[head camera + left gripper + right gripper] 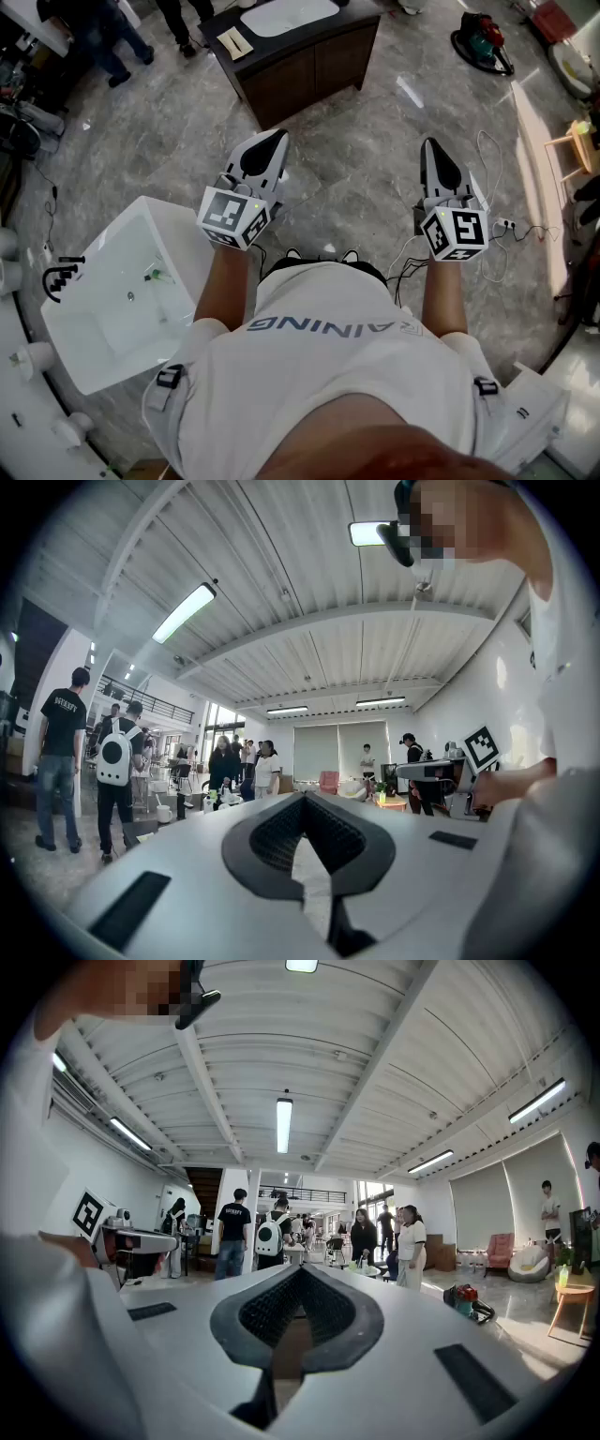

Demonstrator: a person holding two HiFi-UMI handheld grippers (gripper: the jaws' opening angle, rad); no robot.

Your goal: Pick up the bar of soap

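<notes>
Left gripper (272,141), right gripper (431,148): jaws together, empty, level over floor. Soap not made out; sink (84,347) at left. Pickup unstarted.

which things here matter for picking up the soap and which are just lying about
For the job:
- left tongs, shut, empty
- right tongs, shut, empty
- white sink, holding a small green item; whether that is soap can't be told

Lying about:
- dark cabinet
- red and green machine
- power strip
- wooden stool
</notes>
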